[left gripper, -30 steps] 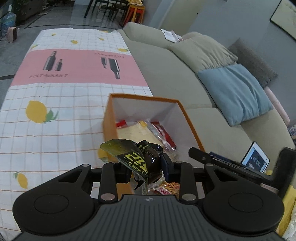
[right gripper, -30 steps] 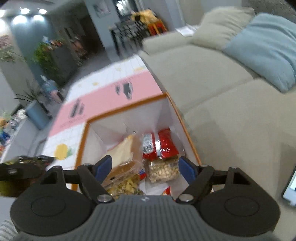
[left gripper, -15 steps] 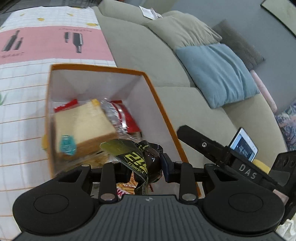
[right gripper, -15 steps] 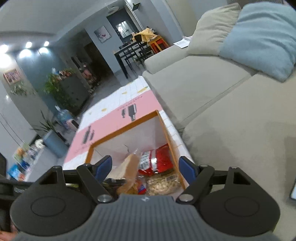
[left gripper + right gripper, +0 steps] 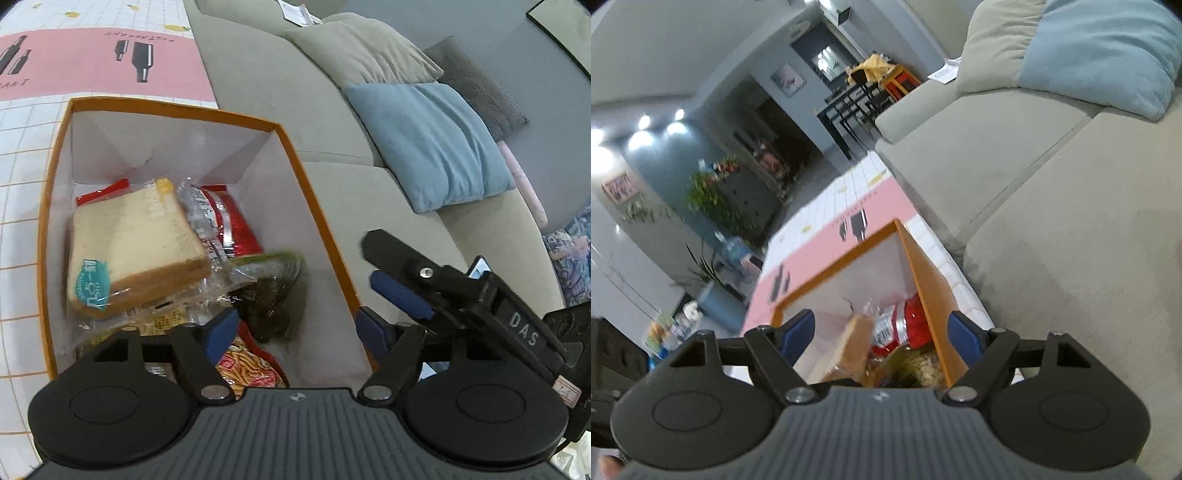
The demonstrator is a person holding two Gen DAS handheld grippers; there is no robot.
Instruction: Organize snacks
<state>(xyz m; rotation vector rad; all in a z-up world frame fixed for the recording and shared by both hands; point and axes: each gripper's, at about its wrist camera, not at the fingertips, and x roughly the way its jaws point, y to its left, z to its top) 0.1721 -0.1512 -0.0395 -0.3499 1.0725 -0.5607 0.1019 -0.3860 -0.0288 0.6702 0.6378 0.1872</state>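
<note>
An orange box [image 5: 317,221] with white inner walls sits on the table and holds several snacks. A wrapped bread slice [image 5: 136,243] lies on top at the left, with a red packet [image 5: 236,221] behind it. A dark green snack packet [image 5: 275,291] lies loose in the box's right part, just ahead of my left gripper [image 5: 295,328], which is open and empty over the box. My right gripper [image 5: 881,334] is open and empty, above the box's near end [image 5: 923,288]. It also shows in the left wrist view [image 5: 402,273] at the right.
The table has a checked cloth with lemons and a pink band [image 5: 92,62]. A grey sofa [image 5: 369,177] with a blue cushion [image 5: 432,140] runs along the table's right side. A phone [image 5: 480,267] lies on the sofa behind the right gripper.
My left gripper has opened and let go of the dark green packet, which now lies in the box. The right gripper has tilted up and drawn back a little.
</note>
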